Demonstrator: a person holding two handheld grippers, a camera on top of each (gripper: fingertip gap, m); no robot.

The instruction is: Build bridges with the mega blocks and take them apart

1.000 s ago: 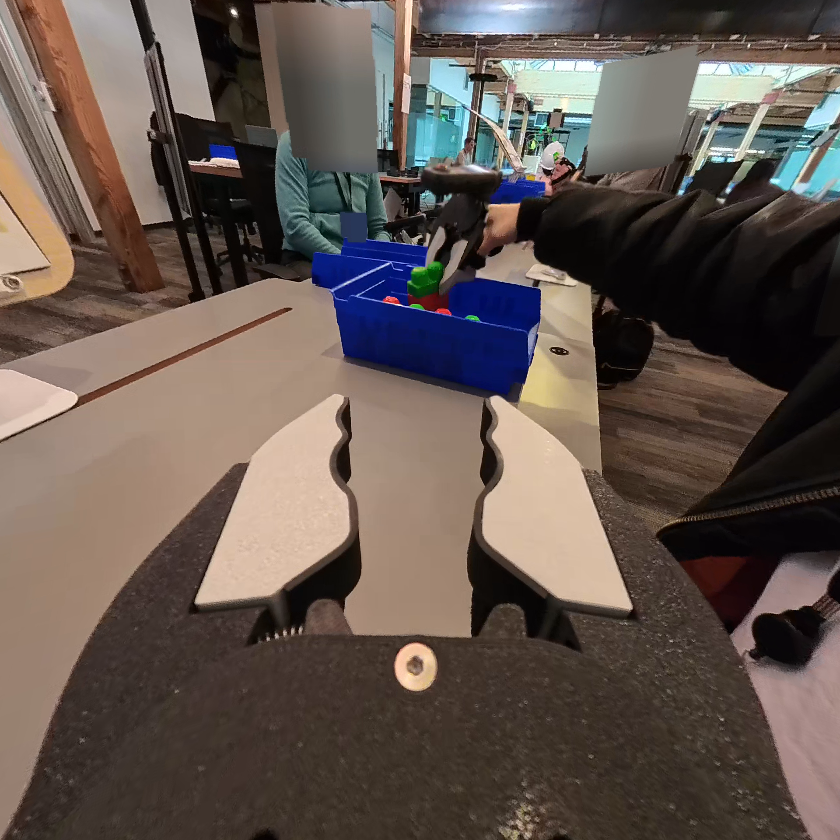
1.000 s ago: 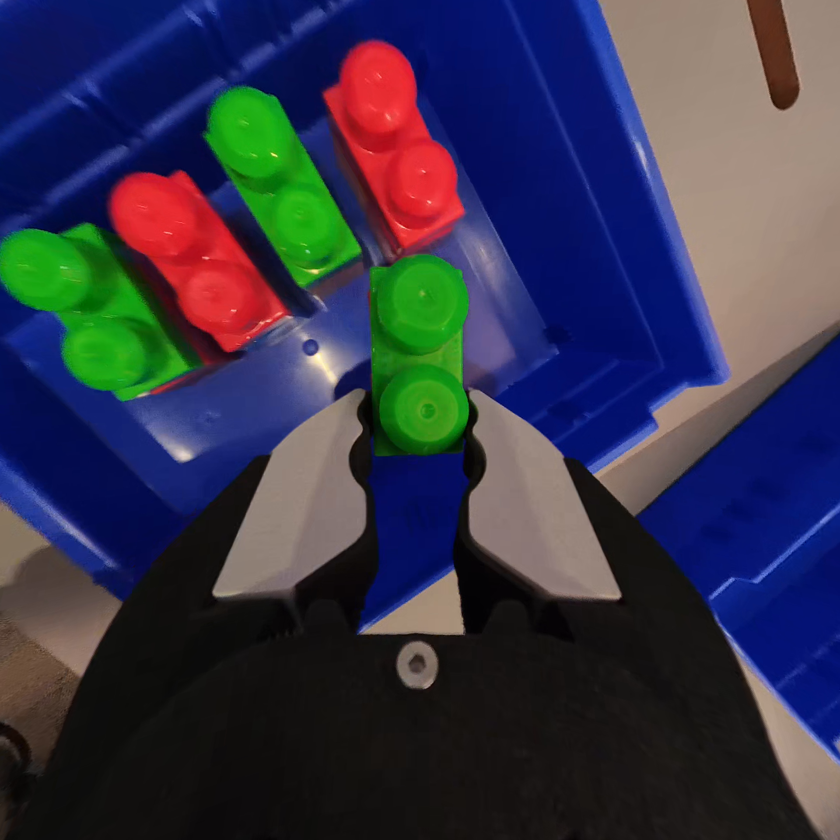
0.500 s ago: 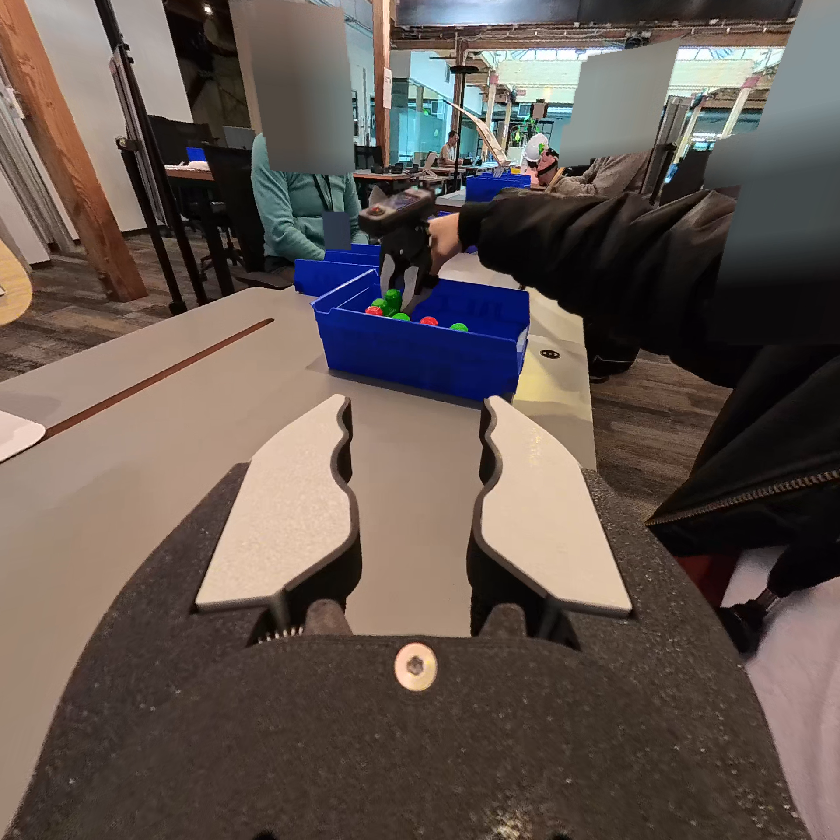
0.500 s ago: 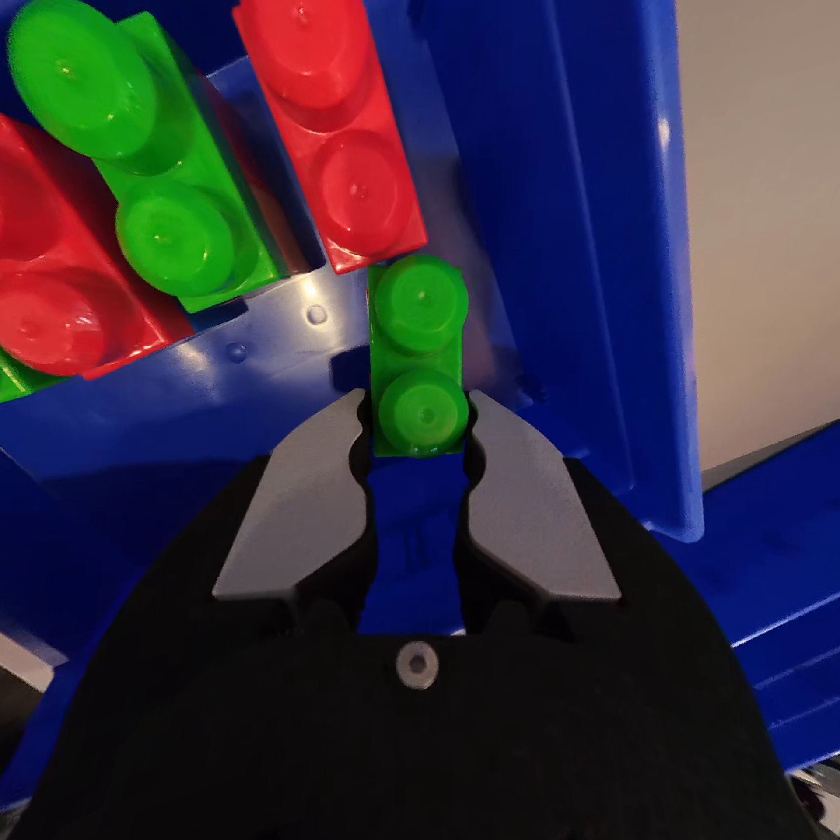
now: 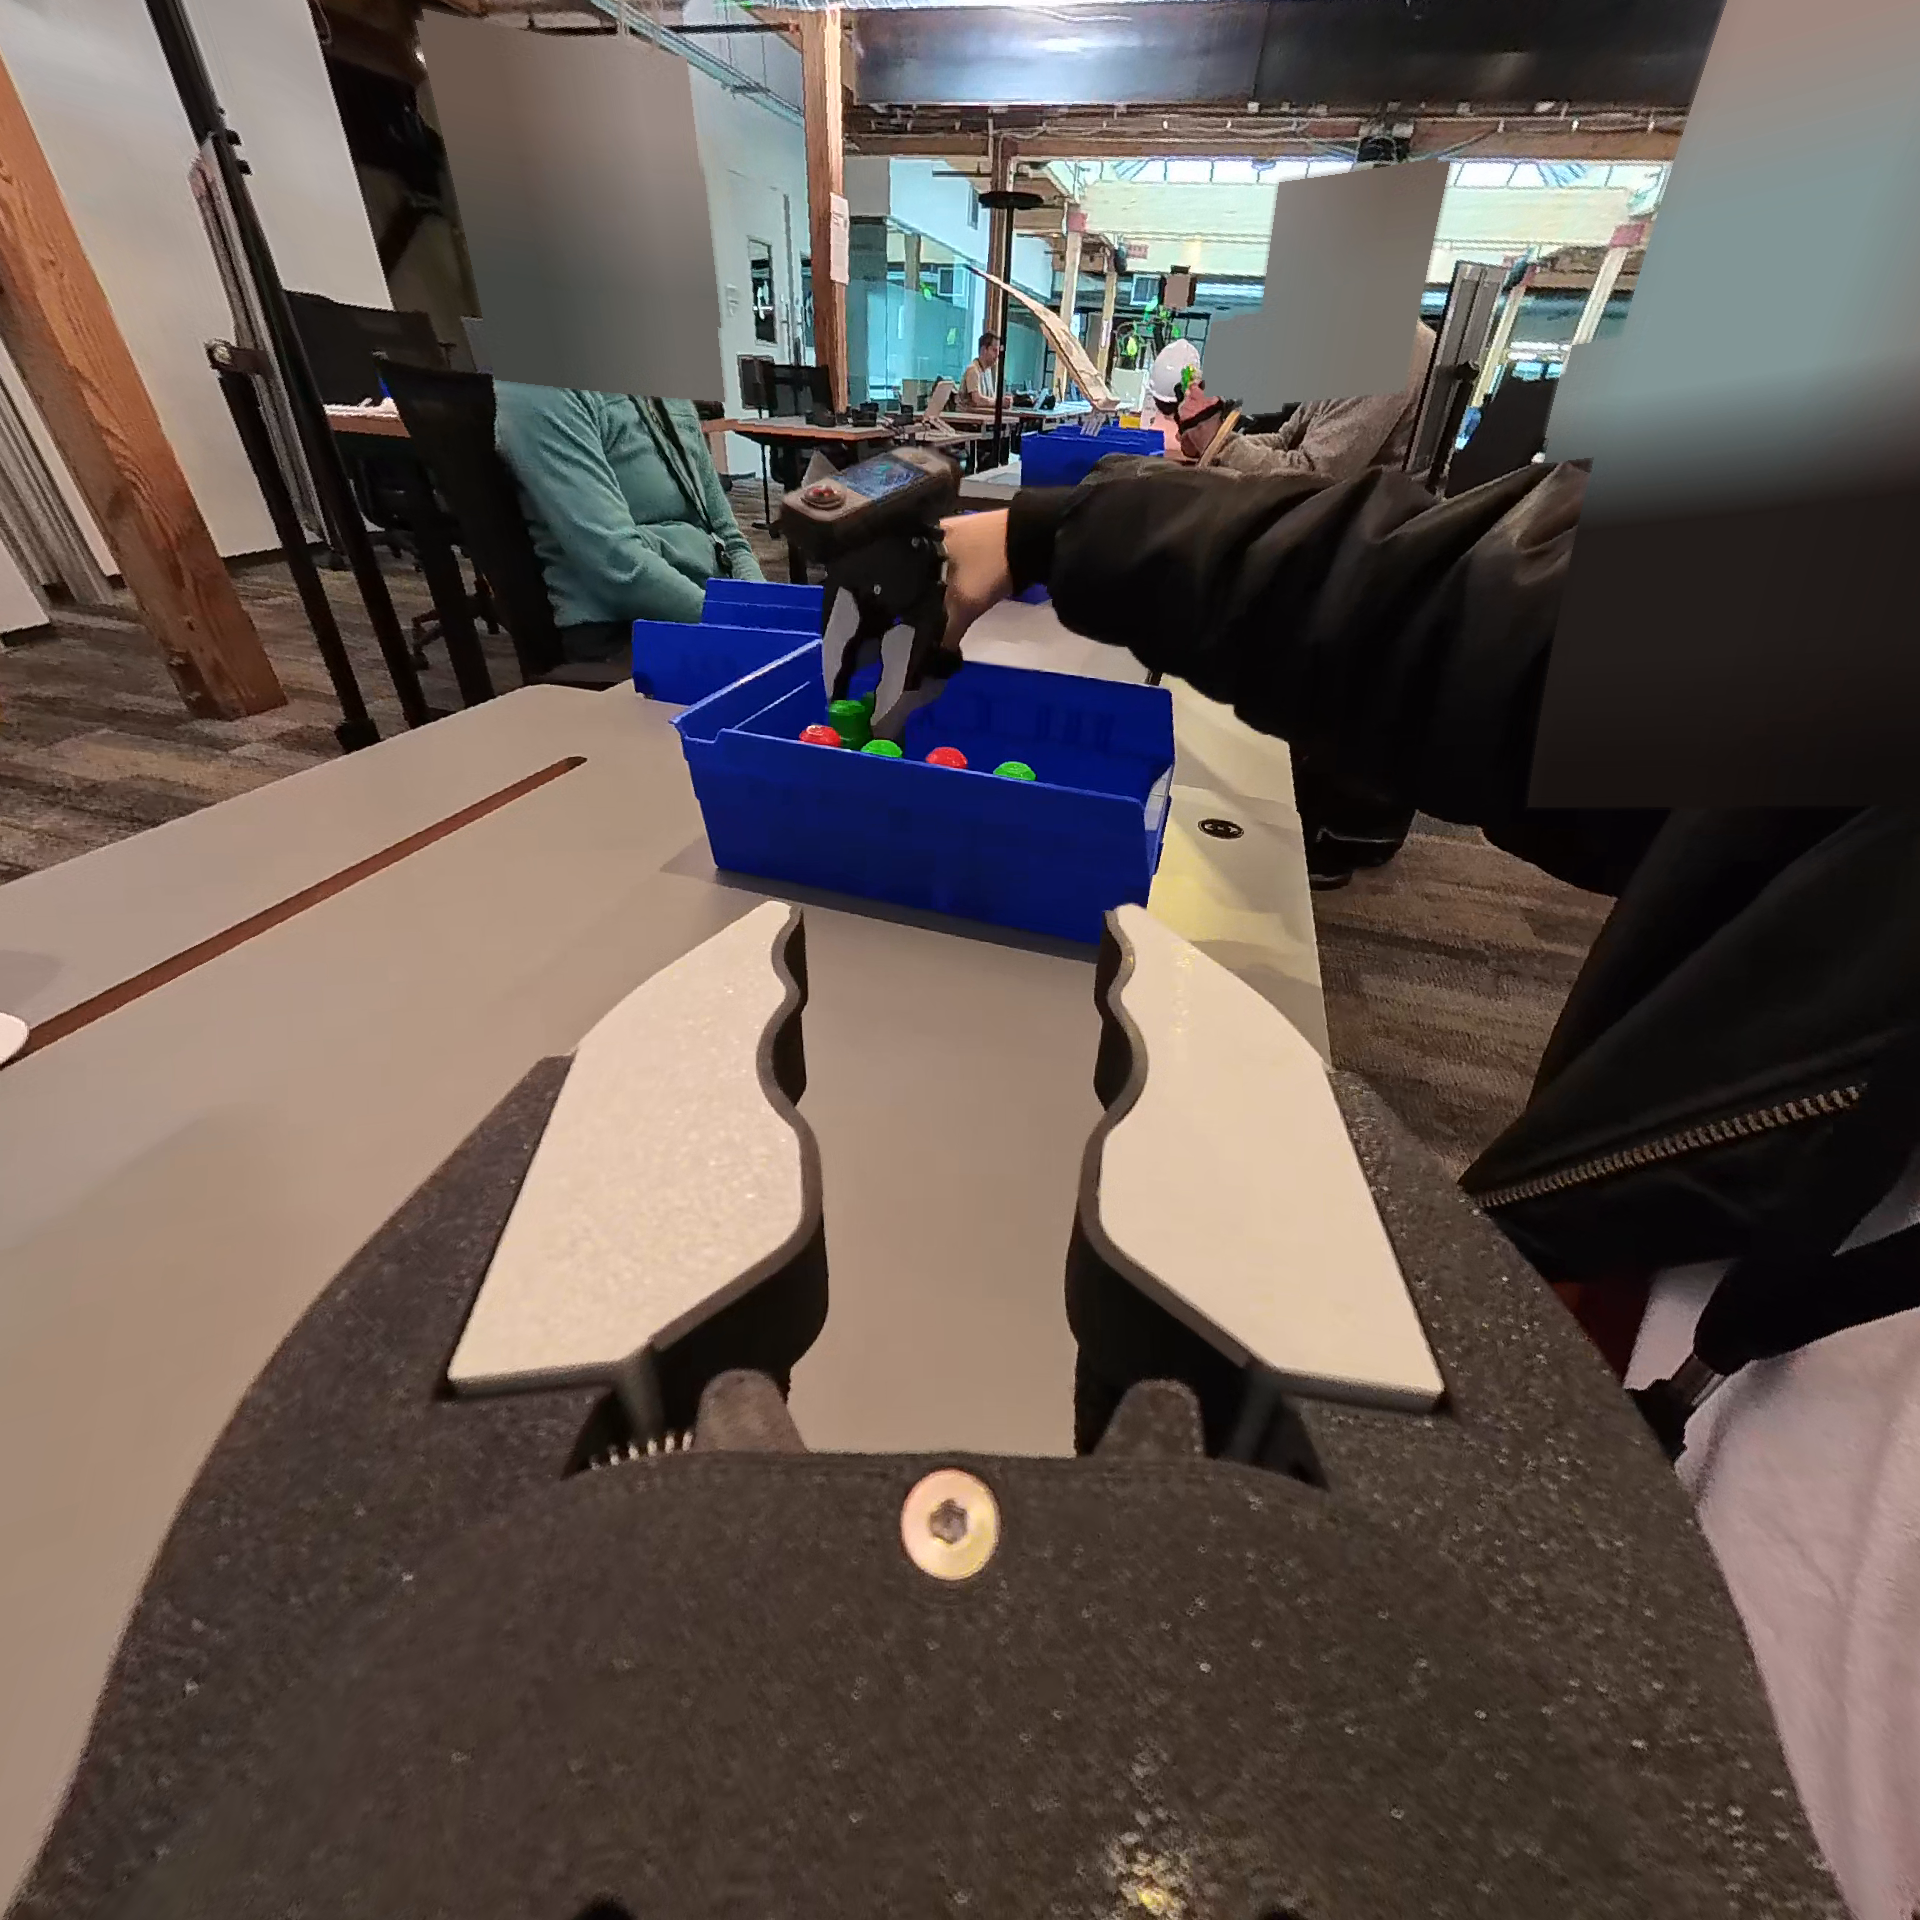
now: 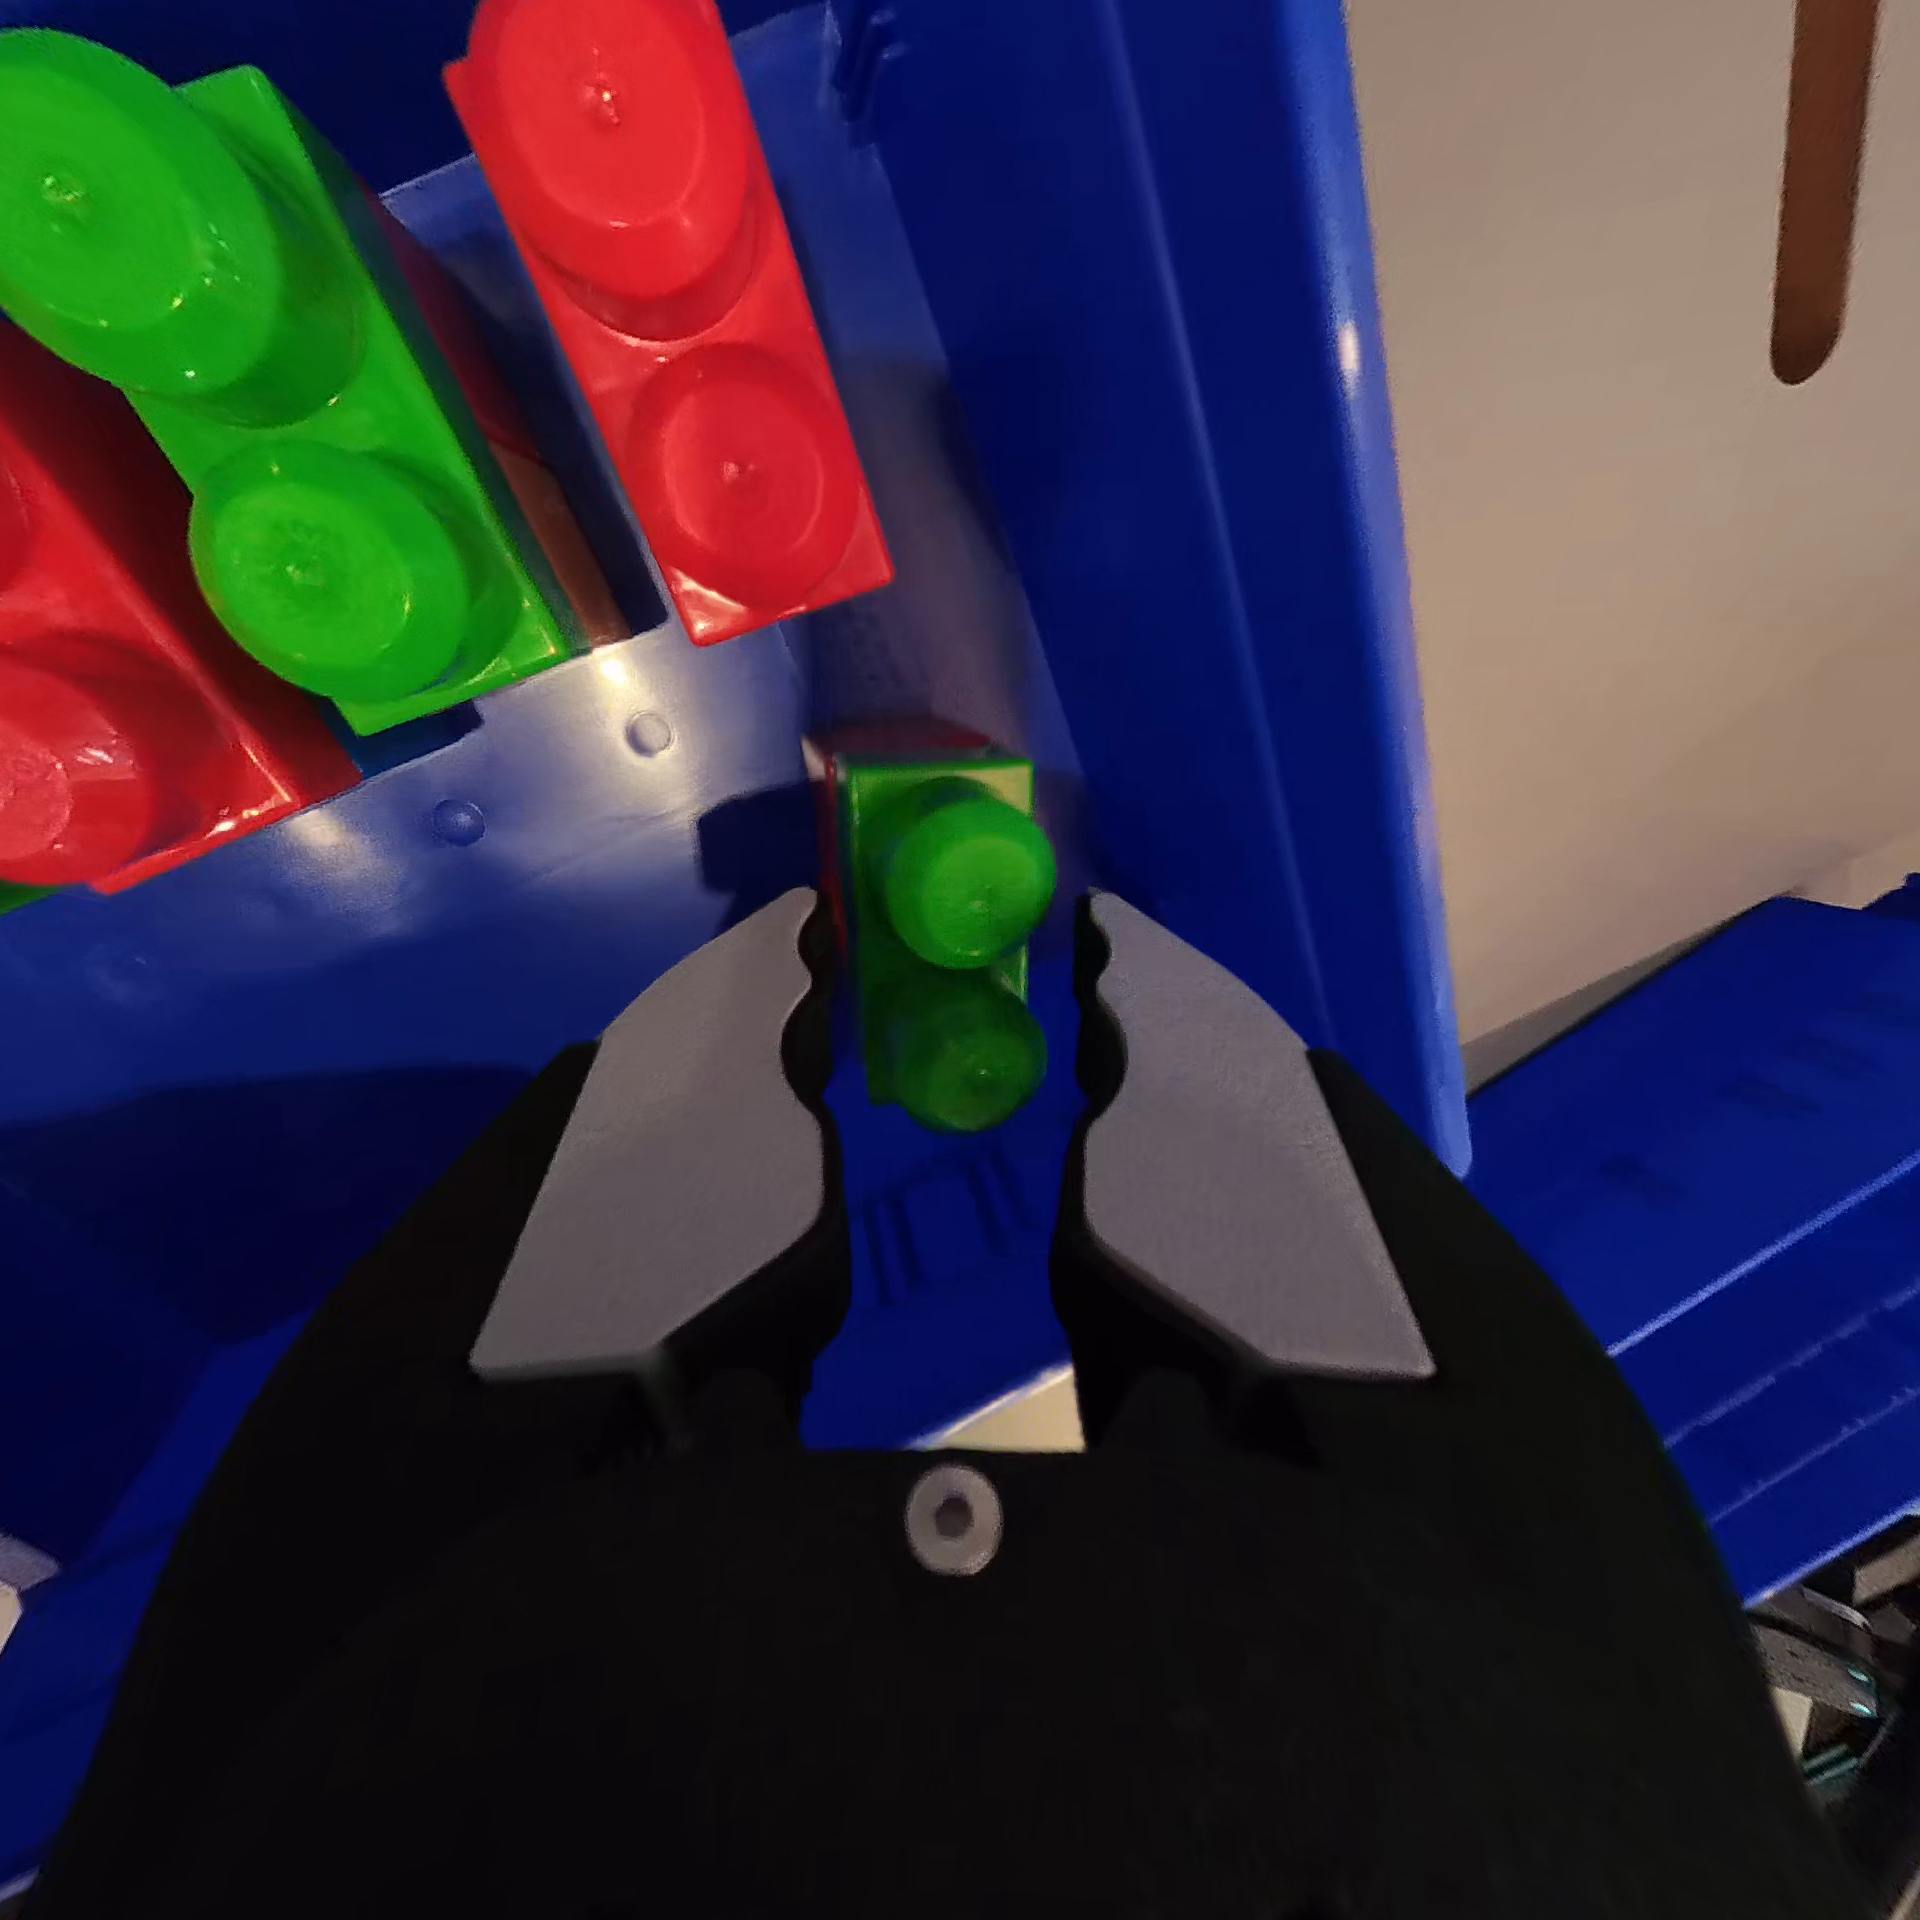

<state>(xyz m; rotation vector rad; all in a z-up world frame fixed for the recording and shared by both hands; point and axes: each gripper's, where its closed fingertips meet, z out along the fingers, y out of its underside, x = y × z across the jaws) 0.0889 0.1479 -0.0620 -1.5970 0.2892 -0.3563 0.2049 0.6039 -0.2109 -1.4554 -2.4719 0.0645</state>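
My right gripper is open inside a blue bin. A small green two-stud block with a red edge beneath it rests on the bin floor between the fingertips, untouched, close to the bin's wall. Beside it stand a red block, a larger green block and another red block. In the left wrist view the right gripper reaches down into the bin. My left gripper is open and empty, low over the grey table.
A second blue bin lies next to the first, and also shows behind it in the left wrist view. A brown slot runs across the table. A person in a teal top sits beyond the far edge.
My right gripper lowered the small green block into the bin beside the wall, then opened and let it go. The left gripper stayed open and nearly still.
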